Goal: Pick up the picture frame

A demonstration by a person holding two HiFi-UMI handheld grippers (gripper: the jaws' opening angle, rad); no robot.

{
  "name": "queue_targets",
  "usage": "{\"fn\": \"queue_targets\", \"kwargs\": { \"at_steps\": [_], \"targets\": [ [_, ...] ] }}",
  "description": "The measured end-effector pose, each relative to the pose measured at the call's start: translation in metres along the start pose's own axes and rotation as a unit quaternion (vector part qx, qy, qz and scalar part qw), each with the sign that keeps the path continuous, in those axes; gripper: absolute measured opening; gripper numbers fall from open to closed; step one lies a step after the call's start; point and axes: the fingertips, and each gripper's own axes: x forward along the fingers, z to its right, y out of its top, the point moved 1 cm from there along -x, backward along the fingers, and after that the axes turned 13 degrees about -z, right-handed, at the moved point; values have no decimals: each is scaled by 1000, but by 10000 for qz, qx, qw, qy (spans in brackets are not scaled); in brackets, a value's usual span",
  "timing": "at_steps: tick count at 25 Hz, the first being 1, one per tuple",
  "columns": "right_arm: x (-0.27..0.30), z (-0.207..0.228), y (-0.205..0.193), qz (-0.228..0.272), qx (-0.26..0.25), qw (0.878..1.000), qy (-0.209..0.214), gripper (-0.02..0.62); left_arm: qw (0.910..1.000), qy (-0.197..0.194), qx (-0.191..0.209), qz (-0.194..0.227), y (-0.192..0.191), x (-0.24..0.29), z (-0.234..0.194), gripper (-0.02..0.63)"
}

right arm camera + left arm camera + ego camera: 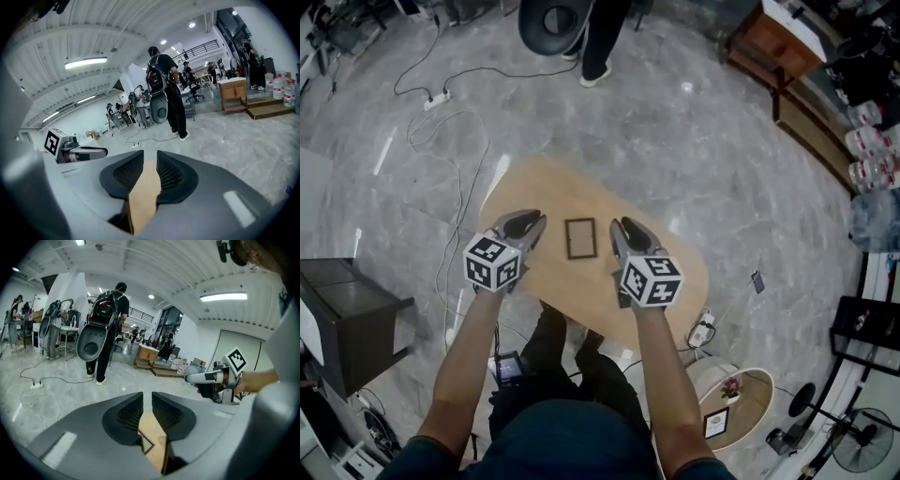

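Observation:
The picture frame (580, 238), a small dark-rimmed rectangle, lies flat in the middle of the oval wooden table (530, 192). My left gripper (528, 223) hovers just left of it and my right gripper (628, 228) just right of it; neither touches it. Both have their jaws drawn together with only a narrow slit, and nothing is held. In the left gripper view, below my left gripper (147, 397), a corner of the frame (147, 444) shows on the tabletop, and the right gripper (211, 378) is off to the right. The right gripper view shows bare table wood (143, 197) beneath my right gripper (150, 157).
A person (602, 37) carrying a black chair (555, 23) stands beyond the table. Cables and a power strip (437, 98) lie on the floor at the left. A dark cabinet (342, 314) stands left, a small round side table (755, 408) lower right.

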Motion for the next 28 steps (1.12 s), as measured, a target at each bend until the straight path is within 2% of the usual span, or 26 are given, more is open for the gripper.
{"fn": "queue_targets", "kwargs": {
  "at_steps": [10, 20, 28],
  "targets": [
    [120, 57, -70, -640, 517, 9965, -158, 81, 9941, -313, -662, -799, -87, 116, -66, 68],
    [207, 99, -152, -1442, 799, 9857, -336, 84, 9819, -384, -1033, -1538, -169, 199, -89, 97],
    [258, 128, -208, -2026, 938, 9738, -438, 86, 9678, -416, -1303, -2113, -239, 253, -98, 126]
  ]
}}
